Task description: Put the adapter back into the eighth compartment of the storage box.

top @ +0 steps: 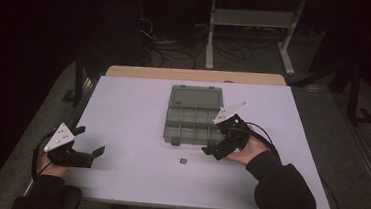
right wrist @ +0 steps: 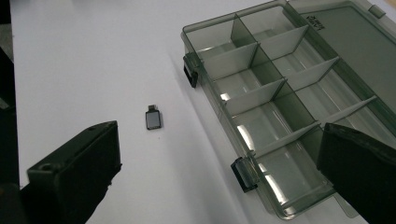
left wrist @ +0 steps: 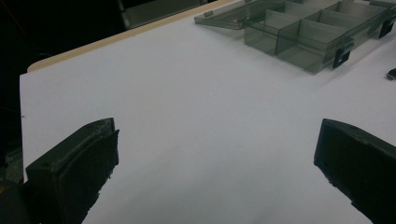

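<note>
So the small dark rectangular adapter plug (right wrist: 153, 119) is just lying on the white surface (top: 131, 125), near the front edge of the open smoky-grey clear plastic compartment box (right wrist: 280, 93). My right claw (top: 209, 151) hangs spread wide over both, holding nothing. My left claw (top: 100, 150) sits well apart, spread too.

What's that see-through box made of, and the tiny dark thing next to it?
The box looks like smoky clear plastic: its dividers show through and the floor glints. The tiny dark thing has a glossy dark body and a small metal-looking tip, perhaps an adapter; it is too small to be sure.
</note>
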Demonstrator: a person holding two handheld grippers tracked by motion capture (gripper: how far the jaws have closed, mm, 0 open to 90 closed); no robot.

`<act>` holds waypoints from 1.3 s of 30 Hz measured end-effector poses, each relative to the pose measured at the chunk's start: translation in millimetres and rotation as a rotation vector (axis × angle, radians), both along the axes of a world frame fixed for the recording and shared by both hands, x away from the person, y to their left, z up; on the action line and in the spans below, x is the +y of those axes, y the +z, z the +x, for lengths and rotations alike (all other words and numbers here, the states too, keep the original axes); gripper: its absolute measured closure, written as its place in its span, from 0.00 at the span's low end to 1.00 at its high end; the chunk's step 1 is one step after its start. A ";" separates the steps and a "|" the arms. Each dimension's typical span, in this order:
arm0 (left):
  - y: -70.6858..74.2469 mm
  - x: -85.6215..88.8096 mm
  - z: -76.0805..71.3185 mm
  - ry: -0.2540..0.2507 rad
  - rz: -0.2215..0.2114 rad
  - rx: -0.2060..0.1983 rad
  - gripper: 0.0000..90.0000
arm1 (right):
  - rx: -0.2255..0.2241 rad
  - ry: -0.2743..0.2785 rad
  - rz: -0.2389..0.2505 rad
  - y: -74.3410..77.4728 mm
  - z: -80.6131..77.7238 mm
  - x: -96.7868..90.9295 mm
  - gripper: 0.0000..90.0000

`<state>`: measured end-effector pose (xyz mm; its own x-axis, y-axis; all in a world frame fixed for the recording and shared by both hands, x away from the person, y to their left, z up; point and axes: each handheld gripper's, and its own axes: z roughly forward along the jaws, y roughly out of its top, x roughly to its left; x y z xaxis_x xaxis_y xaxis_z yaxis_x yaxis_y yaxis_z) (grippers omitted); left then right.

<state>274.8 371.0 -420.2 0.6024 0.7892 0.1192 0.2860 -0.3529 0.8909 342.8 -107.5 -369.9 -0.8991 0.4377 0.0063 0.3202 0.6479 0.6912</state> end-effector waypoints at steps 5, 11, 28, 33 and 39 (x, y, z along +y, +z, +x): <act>0.1 -0.4 -0.1 -0.002 0.001 0.000 0.00 | 0.005 0.017 -0.014 -1.2 -0.7 6.1 0.00; 0.0 -0.4 0.0 -0.002 0.000 0.000 0.00 | 0.009 0.045 -0.024 -2.5 -1.2 16.3 0.00; 0.1 -0.7 0.0 -0.008 0.002 -0.001 0.00 | 0.018 0.105 -0.072 -10.4 -3.0 39.8 0.00; 0.0 -0.6 0.2 -0.008 0.001 -0.001 0.00 | 0.016 0.126 -0.102 -15.6 -4.8 46.2 0.00; -0.1 -0.7 0.3 -0.009 0.003 0.001 0.00 | 0.023 0.148 -0.113 -20.5 -6.3 53.4 0.00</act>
<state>275.2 370.4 -420.3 0.6096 0.7834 0.1211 0.2837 -0.3583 0.8894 336.6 -54.1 -390.4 -0.9539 0.2998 -0.0143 0.2306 0.7623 0.6047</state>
